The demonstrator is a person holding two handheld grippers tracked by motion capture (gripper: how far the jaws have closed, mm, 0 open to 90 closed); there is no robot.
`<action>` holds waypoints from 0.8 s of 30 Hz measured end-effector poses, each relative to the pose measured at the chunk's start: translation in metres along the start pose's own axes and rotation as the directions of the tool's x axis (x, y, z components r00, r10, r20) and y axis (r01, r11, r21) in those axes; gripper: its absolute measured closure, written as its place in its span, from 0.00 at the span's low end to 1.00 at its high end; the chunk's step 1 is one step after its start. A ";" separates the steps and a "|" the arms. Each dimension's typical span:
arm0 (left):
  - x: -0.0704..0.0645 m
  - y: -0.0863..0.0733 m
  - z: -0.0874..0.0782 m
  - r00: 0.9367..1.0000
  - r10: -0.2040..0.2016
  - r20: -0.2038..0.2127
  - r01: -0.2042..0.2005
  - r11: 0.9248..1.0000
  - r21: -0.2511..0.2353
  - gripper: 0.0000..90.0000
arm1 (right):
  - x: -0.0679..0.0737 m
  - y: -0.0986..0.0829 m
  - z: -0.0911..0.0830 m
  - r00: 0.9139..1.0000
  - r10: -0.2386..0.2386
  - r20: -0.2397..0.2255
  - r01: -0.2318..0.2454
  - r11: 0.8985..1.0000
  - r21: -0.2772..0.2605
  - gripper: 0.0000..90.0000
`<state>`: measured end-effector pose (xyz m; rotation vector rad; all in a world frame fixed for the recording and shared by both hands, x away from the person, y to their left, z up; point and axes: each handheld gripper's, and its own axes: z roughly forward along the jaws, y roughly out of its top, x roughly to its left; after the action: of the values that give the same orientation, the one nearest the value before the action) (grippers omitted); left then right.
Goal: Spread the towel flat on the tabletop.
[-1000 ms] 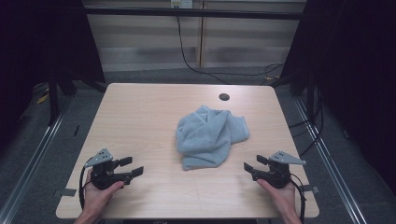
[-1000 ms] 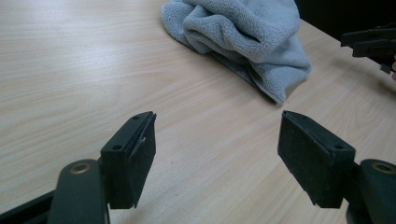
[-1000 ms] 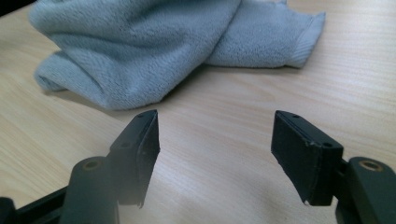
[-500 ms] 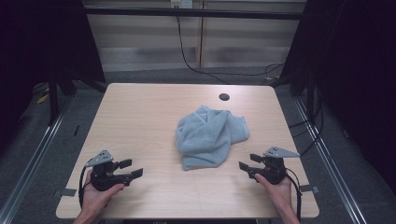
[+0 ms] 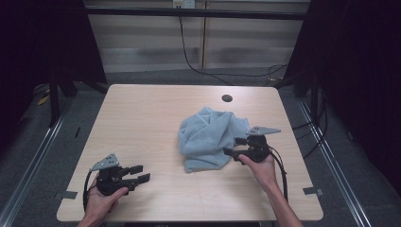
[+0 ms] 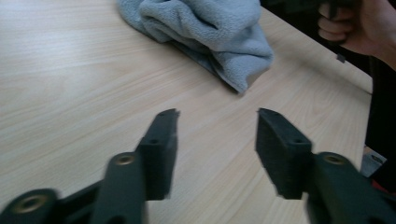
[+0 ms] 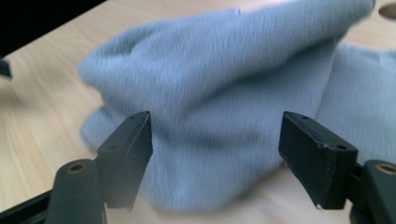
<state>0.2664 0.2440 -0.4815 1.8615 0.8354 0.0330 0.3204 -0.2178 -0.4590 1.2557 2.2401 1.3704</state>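
A crumpled light-blue towel (image 5: pixel 210 137) lies in a heap right of the table's middle. My right gripper (image 5: pixel 235 147) is open at the towel's right edge, jaws pointing left into it. In the right gripper view the towel (image 7: pixel 219 107) bulges close in front of the spread jaws, with nothing held between them. My left gripper (image 5: pixel 140 173) rests open near the front left of the table, well apart from the towel. From the left gripper view the towel (image 6: pixel 210 32) lies far ahead, and the other hand (image 6: pixel 355 23) shows at top right.
The light wooden table (image 5: pixel 142 118) has a small round hole (image 5: pixel 227 98) near its back edge. Dark curtains flank both sides. A black cable (image 5: pixel 198 66) hangs behind the table. Tape marks sit at the front corners.
My right gripper has moved forward and left from the front right corner up to the towel's right edge. The left gripper has stayed in place.
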 end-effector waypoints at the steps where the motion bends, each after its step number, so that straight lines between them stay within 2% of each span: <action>1: 0.000 0.000 0.000 1.000 0.000 0.000 0.000 1.000 0.000 0.55 | 0.000 0.000 0.000 1.000 0.000 0.000 0.000 1.000 0.000 0.28; 2: 0.000 0.000 0.000 1.000 0.005 -0.002 -0.005 1.000 0.003 0.55 | -0.004 0.011 0.006 1.000 -0.006 0.008 0.006 1.000 -0.007 0.26; 5: 0.000 0.000 0.002 1.000 0.017 -0.011 -0.017 1.000 0.017 0.54 | -0.009 0.021 0.014 1.000 -0.003 0.006 0.003 1.000 -0.002 0.24; 6: 0.001 0.000 0.003 1.000 0.013 -0.019 -0.012 1.000 0.027 0.46 | -0.015 0.027 0.023 1.000 0.009 0.004 -0.009 1.000 -0.001 0.23; 8: 0.003 0.000 0.004 1.000 -0.001 -0.024 0.002 0.999 0.035 0.44 | -0.017 0.028 0.027 1.000 0.017 0.000 -0.017 1.000 0.003 0.22; 9: 0.003 0.000 0.004 1.000 -0.004 -0.027 0.006 0.999 0.038 0.44 | -0.020 0.030 0.040 1.000 -0.004 0.021 0.003 1.000 0.031 0.22; 10: 0.004 0.000 0.004 1.000 -0.006 -0.024 0.007 0.999 0.039 0.44 | -0.020 0.030 0.040 1.000 -0.004 0.021 0.003 1.000 0.031 0.22; 11: 0.004 0.000 0.003 1.000 -0.006 -0.022 0.007 0.999 0.038 0.42 | -0.026 0.028 0.052 1.000 0.010 0.022 -0.011 0.999 0.047 0.19; 12: 0.003 0.000 0.003 1.000 -0.004 -0.031 0.005 0.999 0.038 0.40 | -0.029 0.027 0.057 1.000 0.020 0.025 -0.021 0.998 0.052 0.19; 13: 0.003 0.000 0.003 1.000 -0.004 -0.031 0.005 0.999 0.038 0.38 | -0.029 0.027 0.057 1.000 0.020 0.025 -0.021 0.998 0.052 0.19; 14: 0.003 0.000 0.002 0.999 -0.004 -0.043 0.005 0.999 0.034 0.37 | -0.034 0.024 0.065 0.998 0.051 0.020 -0.052 0.997 0.051 0.19; 15: 0.004 0.000 0.002 0.999 -0.003 -0.052 0.005 0.999 0.032 0.37 | -0.034 0.024 0.065 0.998 0.051 0.020 -0.052 0.997 0.051 0.19; 16: 0.005 0.000 0.002 0.998 -0.006 -0.056 0.008 1.000 0.030 0.36 | -0.036 0.022 0.069 0.998 0.054 0.012 -0.054 0.997 0.056 0.22; 17: 0.006 0.001 0.001 0.998 -0.008 -0.063 0.009 1.000 0.029 0.34 | -0.036 0.016 0.076 0.999 0.052 0.013 -0.053 0.994 0.094 0.28; 19: 0.006 0.001 0.001 0.997 -0.012 -0.070 0.014 1.000 0.027 0.33 | -0.036 0.013 0.078 0.999 0.042 0.019 -0.044 0.994 0.101 0.31; 20: 0.007 0.001 0.001 0.997 -0.012 -0.071 0.014 1.000 0.026 0.33 | -0.035 0.009 0.079 0.999 0.034 0.021 -0.035 0.995 0.098 0.39; 24: 0.007 0.003 0.002 0.997 -0.020 -0.077 0.021 1.000 0.012 0.33 | -0.029 0.007 0.078 1.000 0.013 -0.010 -0.012 0.991 0.132 0.57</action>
<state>0.2745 0.2456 -0.4826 1.8732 0.9099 0.0873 0.3868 -0.1909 -0.5012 1.3089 2.3682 1.2543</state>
